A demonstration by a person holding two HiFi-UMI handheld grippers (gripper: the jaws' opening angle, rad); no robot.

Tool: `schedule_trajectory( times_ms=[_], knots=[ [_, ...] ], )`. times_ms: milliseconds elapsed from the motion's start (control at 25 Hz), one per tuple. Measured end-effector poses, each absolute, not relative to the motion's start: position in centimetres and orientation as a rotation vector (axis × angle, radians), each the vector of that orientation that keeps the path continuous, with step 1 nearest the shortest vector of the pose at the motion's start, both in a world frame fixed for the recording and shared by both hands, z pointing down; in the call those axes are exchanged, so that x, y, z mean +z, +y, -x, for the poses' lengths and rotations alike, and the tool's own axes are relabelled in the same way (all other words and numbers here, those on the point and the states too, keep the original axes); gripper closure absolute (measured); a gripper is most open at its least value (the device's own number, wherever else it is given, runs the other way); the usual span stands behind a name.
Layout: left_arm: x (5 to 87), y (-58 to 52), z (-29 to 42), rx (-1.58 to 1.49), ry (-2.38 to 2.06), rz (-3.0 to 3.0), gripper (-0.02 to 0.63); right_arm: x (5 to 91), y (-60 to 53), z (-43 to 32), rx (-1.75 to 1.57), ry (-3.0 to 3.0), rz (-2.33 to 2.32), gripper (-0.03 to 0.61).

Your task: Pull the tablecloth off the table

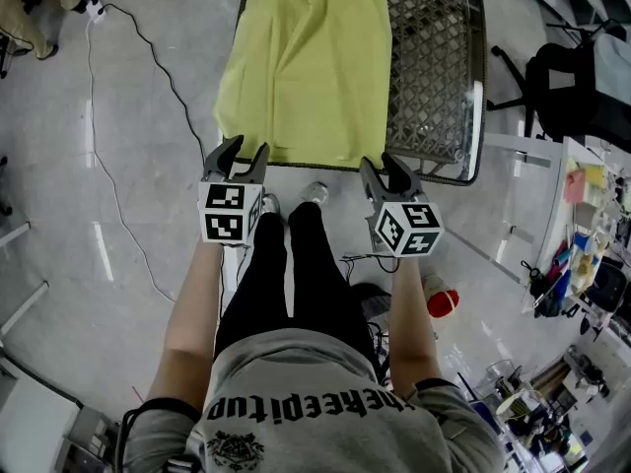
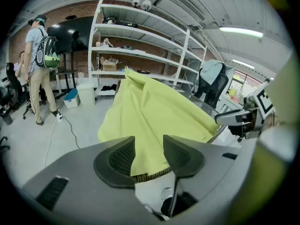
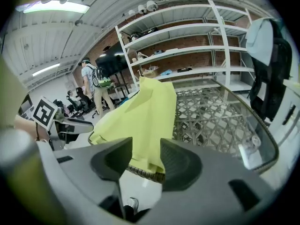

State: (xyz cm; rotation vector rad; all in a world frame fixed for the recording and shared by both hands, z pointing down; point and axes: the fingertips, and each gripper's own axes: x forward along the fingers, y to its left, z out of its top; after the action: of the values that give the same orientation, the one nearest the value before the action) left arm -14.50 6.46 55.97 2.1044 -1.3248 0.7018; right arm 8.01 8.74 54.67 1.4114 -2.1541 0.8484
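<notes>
A yellow-green tablecloth [image 1: 306,57] covers the left part of a lattice-topped table [image 1: 439,67], and its near hem hangs at the table's front edge. My left gripper [image 1: 246,149] is at the cloth's near left corner with its jaws open. At the near right corner, my right gripper [image 1: 380,162] is open too. In the left gripper view the cloth [image 2: 154,111] shows through the gap between the left gripper's [image 2: 149,146] jaws, with no pad pressing on it. The right gripper view shows the same: the cloth [image 3: 145,121] lies just beyond the right gripper's [image 3: 146,149] spread jaws.
A black cable [image 1: 128,166] runs across the floor on the left. A chair with a black backpack [image 1: 572,77] stands right of the table, and a red object [image 1: 444,302] lies by my right arm. A person with a backpack [image 2: 40,64] stands by shelves [image 2: 140,46].
</notes>
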Motion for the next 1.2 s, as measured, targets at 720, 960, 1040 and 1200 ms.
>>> schedule_trajectory(
  times_ms=[720,960,1040,1200],
  knots=[
    [59.8,5.8,15.3,0.833,-1.292,-1.971,0.379,56.0,7.9,-9.5,0.911,-2.128,-1.429,0.379],
    [60.1,5.4,14.2,0.838,-1.265,-1.985,0.379,58.8,7.7,-9.4,1.013,-2.071,-1.382,0.367],
    [60.0,5.3,13.9,0.832,-1.26,-1.985,0.379,59.5,7.5,-9.0,1.006,-2.049,-1.377,0.364],
    [60.1,5.3,13.1,0.838,-1.229,-2.003,0.423,59.6,7.3,-9.1,1.0,-2.035,-1.401,0.367]
  ],
)
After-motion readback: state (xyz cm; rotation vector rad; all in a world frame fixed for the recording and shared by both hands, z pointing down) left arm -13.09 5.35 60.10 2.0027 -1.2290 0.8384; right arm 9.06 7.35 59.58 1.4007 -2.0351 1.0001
